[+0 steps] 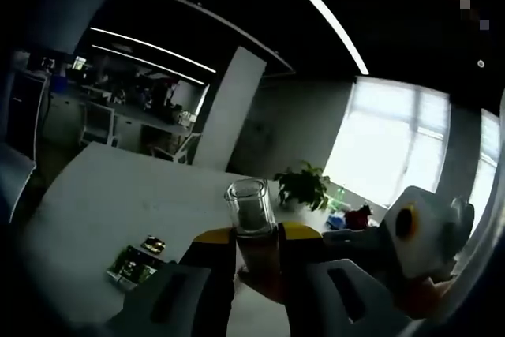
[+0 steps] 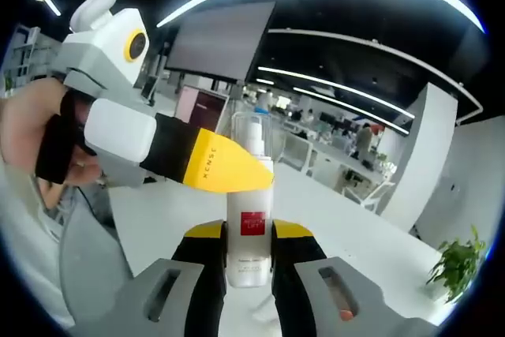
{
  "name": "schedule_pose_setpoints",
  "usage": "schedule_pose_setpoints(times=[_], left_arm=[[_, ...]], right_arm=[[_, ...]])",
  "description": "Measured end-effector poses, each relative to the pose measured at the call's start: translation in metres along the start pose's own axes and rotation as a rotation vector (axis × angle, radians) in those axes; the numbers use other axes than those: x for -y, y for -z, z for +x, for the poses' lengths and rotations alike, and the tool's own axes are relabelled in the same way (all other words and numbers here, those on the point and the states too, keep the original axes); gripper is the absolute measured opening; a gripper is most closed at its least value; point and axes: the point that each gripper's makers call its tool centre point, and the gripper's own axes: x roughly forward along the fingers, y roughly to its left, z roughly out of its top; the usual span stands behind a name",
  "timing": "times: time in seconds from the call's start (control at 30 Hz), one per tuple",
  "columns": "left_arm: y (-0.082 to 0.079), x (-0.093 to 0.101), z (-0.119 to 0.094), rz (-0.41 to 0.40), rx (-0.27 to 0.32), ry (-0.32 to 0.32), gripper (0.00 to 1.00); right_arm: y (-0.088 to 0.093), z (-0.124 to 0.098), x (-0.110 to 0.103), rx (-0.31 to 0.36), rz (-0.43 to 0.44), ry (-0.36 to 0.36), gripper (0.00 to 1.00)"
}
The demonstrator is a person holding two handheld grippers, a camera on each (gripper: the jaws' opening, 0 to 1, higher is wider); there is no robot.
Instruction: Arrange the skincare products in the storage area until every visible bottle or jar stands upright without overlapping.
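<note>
A white bottle with a red label and a clear cap is held up in the air above a white table. My right gripper is shut on the bottle's lower body, its yellow-tipped jaws on either side of the label. My left gripper is shut on the same bottle higher up, just under the clear cap. In the right gripper view the left gripper reaches in from the left, and its yellow jaw lies across the bottle's neck. In the left gripper view the right gripper comes in from the lower right.
A large white table stretches below, with small green packets lying on it. A potted plant and a red item stand at its far edge by bright windows. A person's hand holds the left gripper.
</note>
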Motion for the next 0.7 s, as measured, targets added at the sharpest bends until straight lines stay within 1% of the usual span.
schedule_pose_setpoints(times=[0.13, 0.17, 0.2, 0.23, 0.3, 0.33, 0.37, 0.5, 0.57, 0.6, 0.63, 0.67, 0.7], left_arm=[[0.000, 0.001, 0.001, 0.020, 0.008, -0.006, 0.16], [0.000, 0.004, 0.001, 0.056, 0.001, 0.017, 0.16], [0.001, 0.006, 0.001, 0.061, -0.007, 0.029, 0.16], [0.002, 0.011, 0.001, 0.093, -0.017, 0.058, 0.15], [0.004, 0.014, 0.001, 0.138, -0.023, 0.075, 0.15], [0.007, 0.016, 0.001, 0.171, -0.039, 0.092, 0.15], [0.008, 0.019, 0.001, 0.170, -0.045, 0.108, 0.15], [0.018, 0.027, 0.001, 0.233, -0.093, 0.177, 0.15], [0.022, 0.030, 0.002, 0.255, -0.105, 0.207, 0.15], [0.026, 0.033, 0.003, 0.275, -0.125, 0.237, 0.15], [0.028, 0.034, 0.004, 0.299, -0.133, 0.249, 0.15], [0.031, 0.038, 0.005, 0.323, -0.144, 0.284, 0.15], [0.033, 0.039, 0.005, 0.339, -0.155, 0.302, 0.15]], right_arm=[[0.000, -0.001, 0.000, 0.000, 0.003, 0.007, 0.20], [0.001, -0.003, 0.001, -0.001, 0.005, 0.010, 0.21], [0.003, -0.004, 0.002, -0.002, 0.006, 0.011, 0.21], [0.005, -0.004, 0.003, -0.003, 0.012, 0.011, 0.21], [0.007, -0.007, 0.003, 0.000, 0.032, 0.008, 0.21], [0.009, -0.009, 0.002, -0.004, 0.030, 0.007, 0.21], [0.011, -0.010, 0.001, -0.004, 0.027, 0.007, 0.21], [0.020, -0.015, -0.003, -0.019, 0.028, -0.010, 0.22], [0.025, -0.018, -0.003, -0.028, 0.037, -0.013, 0.22], [0.027, -0.018, -0.005, -0.035, 0.039, -0.022, 0.23], [0.030, -0.019, -0.005, -0.042, 0.042, -0.028, 0.23], [0.033, -0.020, -0.005, -0.048, 0.045, -0.030, 0.23], [0.037, -0.022, -0.007, -0.060, 0.053, -0.049, 0.23]])
